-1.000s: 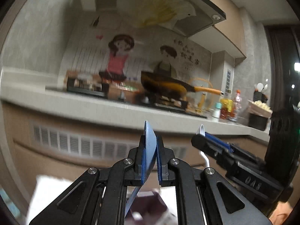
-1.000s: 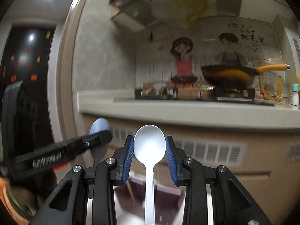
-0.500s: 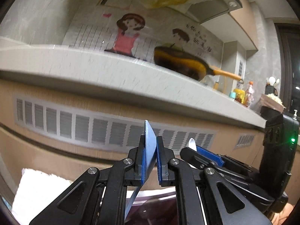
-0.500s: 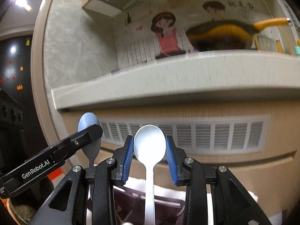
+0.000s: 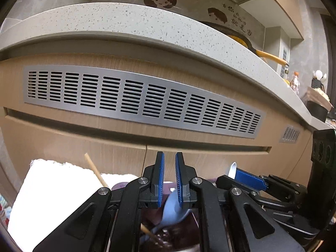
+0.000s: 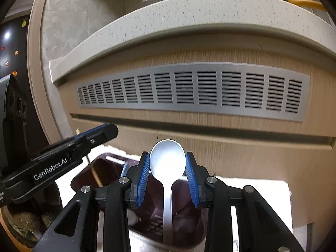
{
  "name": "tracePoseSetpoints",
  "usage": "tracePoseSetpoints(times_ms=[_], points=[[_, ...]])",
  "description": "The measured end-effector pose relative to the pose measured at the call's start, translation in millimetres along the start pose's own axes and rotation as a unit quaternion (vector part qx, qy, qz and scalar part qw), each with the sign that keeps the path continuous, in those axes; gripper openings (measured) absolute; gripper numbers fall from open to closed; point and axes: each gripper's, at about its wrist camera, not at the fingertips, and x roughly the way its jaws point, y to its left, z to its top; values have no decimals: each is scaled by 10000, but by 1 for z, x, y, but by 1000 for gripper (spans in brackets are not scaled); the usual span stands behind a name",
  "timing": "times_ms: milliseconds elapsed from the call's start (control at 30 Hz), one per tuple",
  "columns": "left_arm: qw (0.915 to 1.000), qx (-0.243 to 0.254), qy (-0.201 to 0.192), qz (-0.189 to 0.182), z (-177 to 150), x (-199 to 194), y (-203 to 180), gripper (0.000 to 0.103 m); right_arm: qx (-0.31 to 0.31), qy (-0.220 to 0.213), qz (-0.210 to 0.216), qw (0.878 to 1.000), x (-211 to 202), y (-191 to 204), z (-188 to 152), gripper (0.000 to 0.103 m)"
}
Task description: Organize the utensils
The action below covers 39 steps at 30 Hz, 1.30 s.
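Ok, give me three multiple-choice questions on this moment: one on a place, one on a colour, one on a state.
1. Where is the blue spoon?
A. on the counter
B. in the purple holder
C. on the towel

2. What colour is the spoon in the right gripper?
A. white
B. blue
C. red

3. How is the left gripper?
A. open
B. shut on a chopstick
C. shut on a spoon

Answers:
1. B, its bowl lies inside the holder.
2. A, the white spoon sits between the pads.
3. A, a bare gap shows between its fingers.
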Motion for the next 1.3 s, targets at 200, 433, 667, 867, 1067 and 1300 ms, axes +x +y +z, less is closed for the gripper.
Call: tracePoseSetpoints(times_ms=[200,433,667,867,1067,1300], points=[[9997,-47,171,156,-3,-18,-1,19,-106,277,-22,9996,-11,6,-11,33],[9977,-237,451,441,-18,-65,14,67,-89,476,-180,9987,-52,0,-25,54],[9864,236,1257,1030,-65,-105,6,77,-455,1239,-354,9906,-68,-2,-63,55],[9764,546,1924,822,-111,-136,-15,78,-1589,2107,-121,9645,-42,21,-111,55],[9740,581,2047,779,-132,-158,-22,82,-1054,2268,-391,9674,-30,-15,-111,55],[9735,883,2105,112,-127,-129,-42,82,-911,2560,-496,9611,-26,-20,-118,7]])
